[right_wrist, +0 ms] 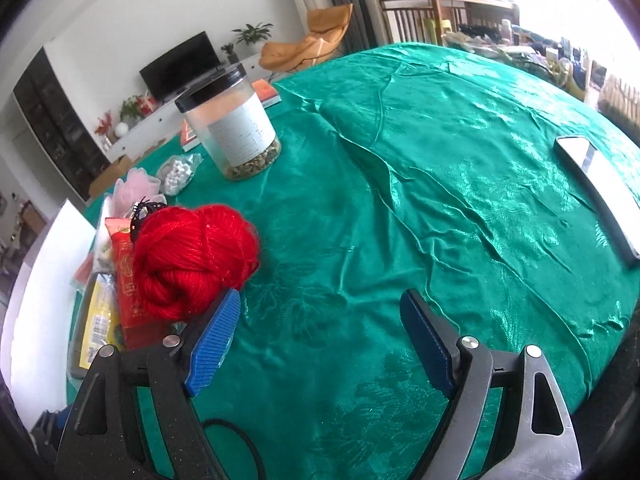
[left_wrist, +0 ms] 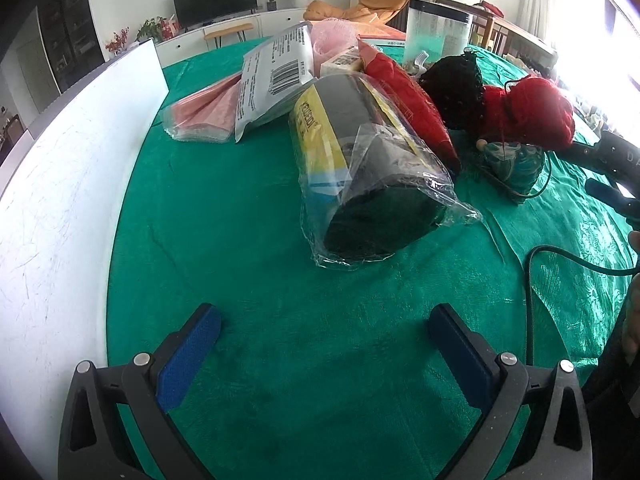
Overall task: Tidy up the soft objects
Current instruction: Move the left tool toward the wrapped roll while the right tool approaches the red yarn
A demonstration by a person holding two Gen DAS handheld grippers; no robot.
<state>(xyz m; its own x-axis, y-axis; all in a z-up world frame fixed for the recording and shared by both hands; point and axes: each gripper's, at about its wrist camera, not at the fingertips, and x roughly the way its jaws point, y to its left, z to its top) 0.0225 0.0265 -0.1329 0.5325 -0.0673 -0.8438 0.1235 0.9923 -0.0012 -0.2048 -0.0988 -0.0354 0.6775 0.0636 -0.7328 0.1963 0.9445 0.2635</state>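
Left gripper [left_wrist: 324, 336] hangs spread and empty over the table [left_wrist: 248, 208], facing a plastic-wrapped roll [left_wrist: 360, 160] at twelve o'clock; its long axis runs from eleven o'clock down to five, near end toward the gripper. Right gripper [right_wrist: 320, 320], also spread and empty, has red yarn [right_wrist: 192, 256] at ten o'clock. Sorting looks barely begun; next comes a reach and a pinch.

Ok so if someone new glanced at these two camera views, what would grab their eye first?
Probably the bright red yarn ball, lying on the shiny green tablecloth just ahead of the open right gripper. In the left wrist view, a clear-wrapped roll with a yellow label lies in front of the open left gripper. Behind the yarn stands a black-lidded plastic jar.
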